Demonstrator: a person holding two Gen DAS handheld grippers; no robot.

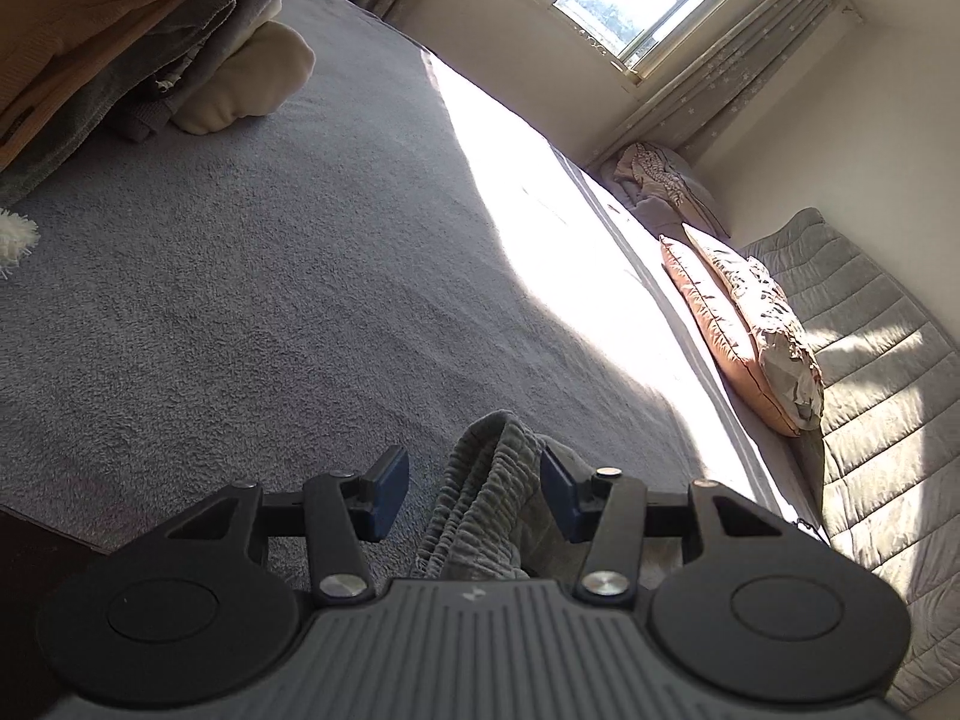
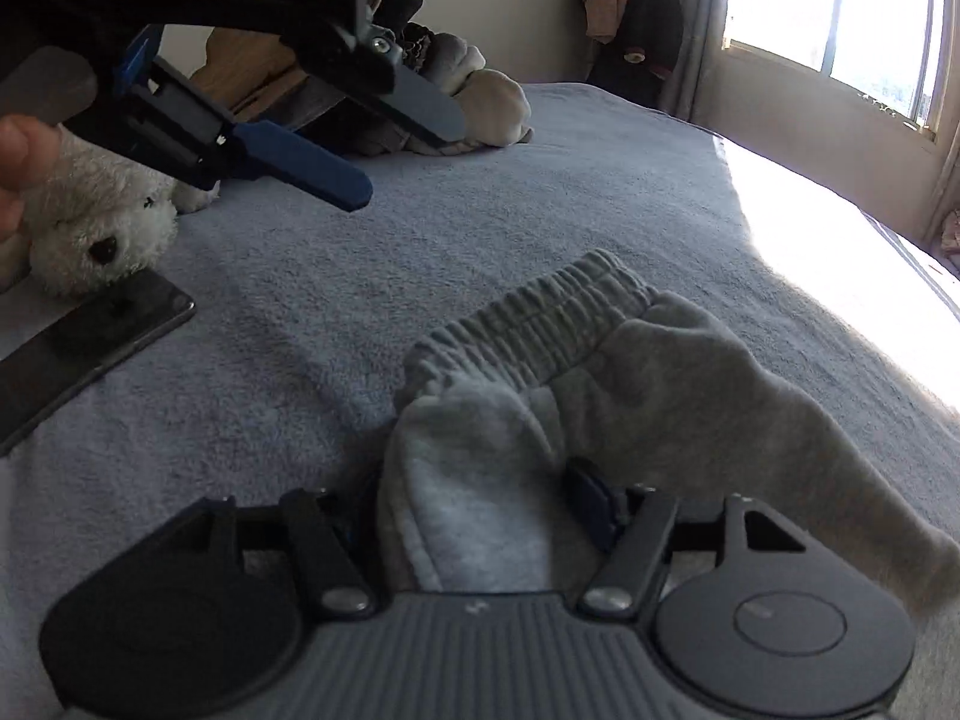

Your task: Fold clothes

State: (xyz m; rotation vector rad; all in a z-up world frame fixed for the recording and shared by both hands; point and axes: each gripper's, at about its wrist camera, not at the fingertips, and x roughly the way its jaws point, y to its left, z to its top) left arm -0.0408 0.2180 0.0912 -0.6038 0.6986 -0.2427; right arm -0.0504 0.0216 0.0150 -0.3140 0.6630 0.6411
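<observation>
Holding position over the bed (image 2: 540, 180), the right gripper (image 2: 474, 504) is carrying a bunched fold of the grey sweatpants (image 2: 630, 372) in the gap between its jaws. The fabric is filling that gap and covering one pad, so it cannot be told whether the pads are pressing on the cloth or merely standing around it.

The left gripper (image 2: 408, 162) is hovering up and to the left of the garment in the right wrist view. Its jaws are standing apart with nothing gripped. In the left wrist view the elastic waistband (image 1: 480, 480) is showing through the gap between the pads, nearer the right-hand pad, but the right wrist view is placing those jaws clear above the bed and apart from the cloth.

The waistband is lying on the bed with its long axis running from lower left to upper right in the right wrist view. The rest of the garment is trailing rightward and draping over the right gripper's body. The near-left end of the waistband is the end facing the left jaws.

Judgement: the left hand is the free one. Its approach is probably calling for a descent rightward onto that end, with the pads closing across the waistband.
</observation>
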